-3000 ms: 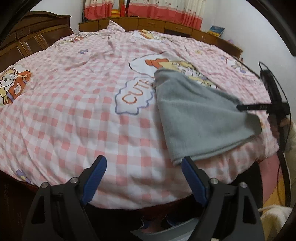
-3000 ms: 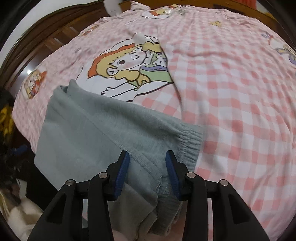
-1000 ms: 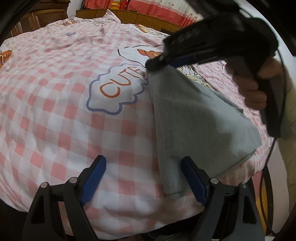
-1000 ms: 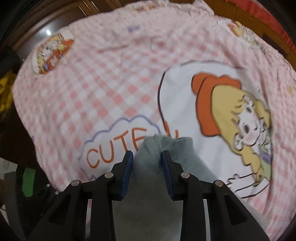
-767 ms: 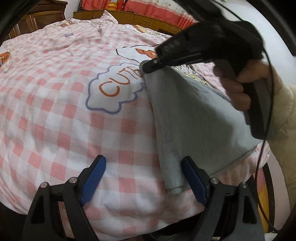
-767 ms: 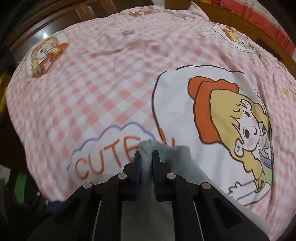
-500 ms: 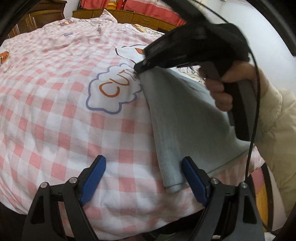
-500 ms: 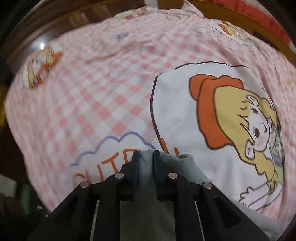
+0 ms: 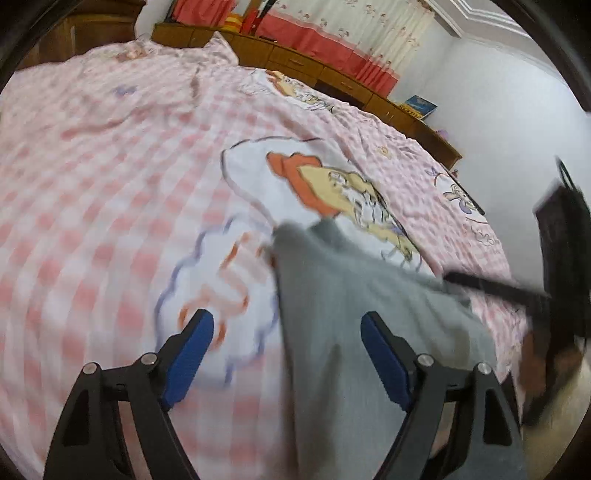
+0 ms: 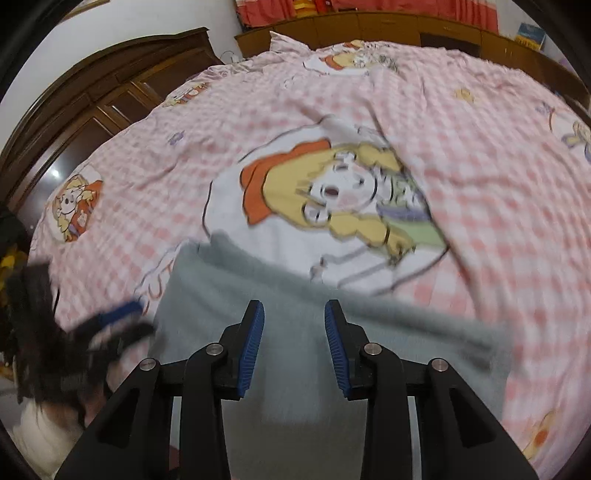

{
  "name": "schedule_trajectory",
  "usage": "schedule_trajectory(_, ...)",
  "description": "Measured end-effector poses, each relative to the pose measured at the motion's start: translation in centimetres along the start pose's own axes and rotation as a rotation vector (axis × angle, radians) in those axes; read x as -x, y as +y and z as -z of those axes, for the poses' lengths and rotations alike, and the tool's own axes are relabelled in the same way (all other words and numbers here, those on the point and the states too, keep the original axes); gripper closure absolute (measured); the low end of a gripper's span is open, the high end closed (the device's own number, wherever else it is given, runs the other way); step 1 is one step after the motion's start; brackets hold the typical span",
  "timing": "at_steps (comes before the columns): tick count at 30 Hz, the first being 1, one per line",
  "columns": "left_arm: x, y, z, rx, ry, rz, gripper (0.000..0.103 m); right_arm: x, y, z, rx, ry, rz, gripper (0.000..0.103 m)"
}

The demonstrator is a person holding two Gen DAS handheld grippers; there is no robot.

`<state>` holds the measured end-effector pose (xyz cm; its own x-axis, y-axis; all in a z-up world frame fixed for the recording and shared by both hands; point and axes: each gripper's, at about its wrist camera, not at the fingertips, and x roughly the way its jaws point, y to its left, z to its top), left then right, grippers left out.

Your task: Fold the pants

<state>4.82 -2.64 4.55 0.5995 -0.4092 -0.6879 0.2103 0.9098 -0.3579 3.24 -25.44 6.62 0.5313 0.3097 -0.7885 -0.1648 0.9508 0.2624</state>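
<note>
A: What covers the bed?
B: A pink checked quilt (image 9: pixel 92 192) with a cartoon girl print (image 10: pixel 332 195)

A: And behind?
B: Red curtains (image 9: pixel 325 40), wooden cabinets (image 10: pixel 388 26), a dark headboard (image 10: pixel 92 99), a blue book (image 9: pixel 421 104)

Left claw (image 9: pixel 286 354) and right claw (image 10: pixel 294 349) gape, empty.

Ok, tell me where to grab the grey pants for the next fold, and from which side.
Probably the far corner of the grey pants, the end lying over the cartoon print on the pink checked bedspread. It sits slightly raised and bare, so one finger could slide under it. Come in low from the left with the open left gripper; the open right gripper hovers mid-fabric, where the cloth lies flat.
</note>
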Motion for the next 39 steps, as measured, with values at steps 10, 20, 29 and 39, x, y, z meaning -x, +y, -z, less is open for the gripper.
schedule_trajectory(10,-4.8,0.9,-1.6,-0.114,0.013,-0.243,0.017,-5.3,1.9,3.7,0.047,-0.068,0.056,0.066)
schedule_trajectory(20,-0.5,1.4,0.3,-0.013,0.022,-0.064,0.018,-1.4,2.6,5.0,-0.047,-0.07,0.055,0.067)
schedule_trajectory(29,1.3,-0.9,4.4,0.0,0.085,0.03,0.018,1.8,2.6,7.3,-0.086,-0.045,0.069,0.066)
schedule_trajectory(39,0.3,-2.2,6.9,-0.026,0.142,0.001,0.021,-0.8,1.2,10.4,-0.13,0.052,0.127,0.066)
